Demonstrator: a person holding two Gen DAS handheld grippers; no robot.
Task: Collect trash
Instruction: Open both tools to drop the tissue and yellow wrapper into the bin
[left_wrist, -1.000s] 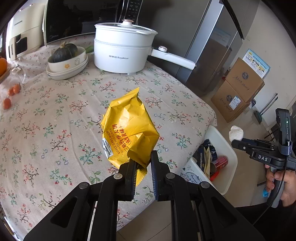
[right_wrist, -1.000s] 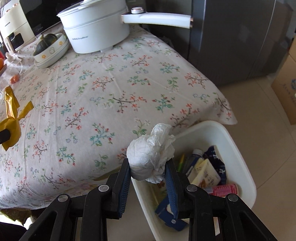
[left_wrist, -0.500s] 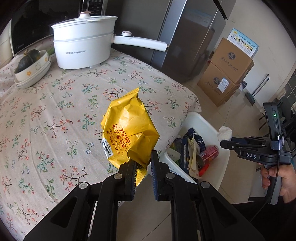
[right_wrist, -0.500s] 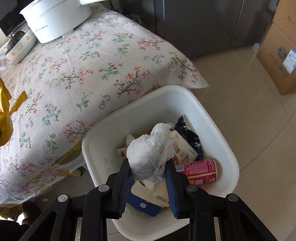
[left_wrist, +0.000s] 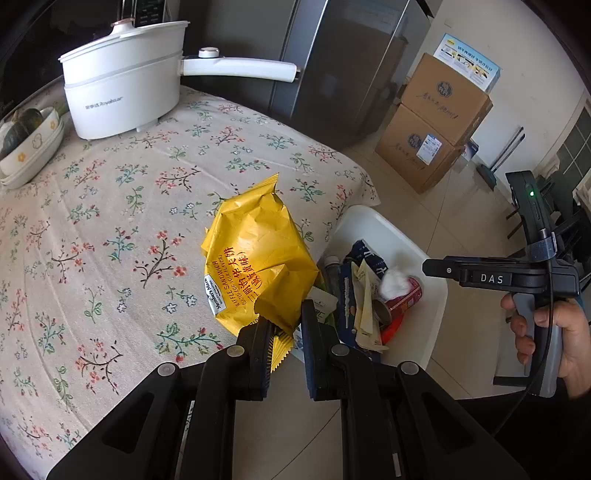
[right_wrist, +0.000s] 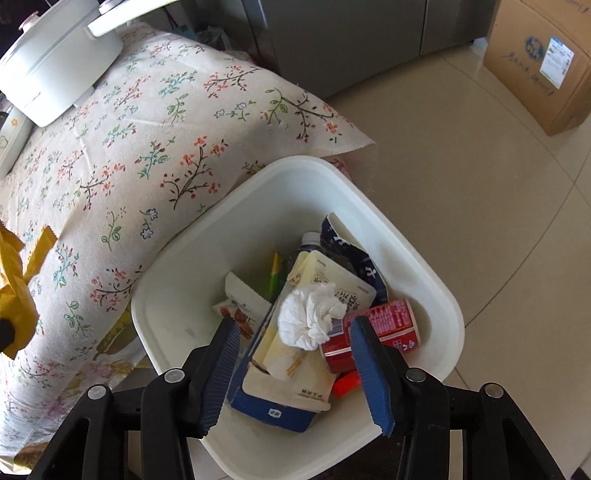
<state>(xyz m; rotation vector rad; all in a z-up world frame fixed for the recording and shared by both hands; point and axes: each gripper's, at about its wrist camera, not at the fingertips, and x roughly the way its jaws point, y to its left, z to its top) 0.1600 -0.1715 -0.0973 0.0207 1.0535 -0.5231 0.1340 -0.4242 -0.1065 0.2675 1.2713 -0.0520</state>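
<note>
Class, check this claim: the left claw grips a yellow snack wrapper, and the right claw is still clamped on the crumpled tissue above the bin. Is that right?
Not quite. The right claw is open; the crumpled tissue lies in the white bin, as the right wrist view shows. The left claw does grip the yellow snack wrapper.

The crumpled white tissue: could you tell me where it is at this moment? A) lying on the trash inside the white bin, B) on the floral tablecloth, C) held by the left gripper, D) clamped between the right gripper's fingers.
A: the crumpled white tissue rests on the cartons inside the white bin, while the right gripper is open above it with nothing between its fingers.
</note>
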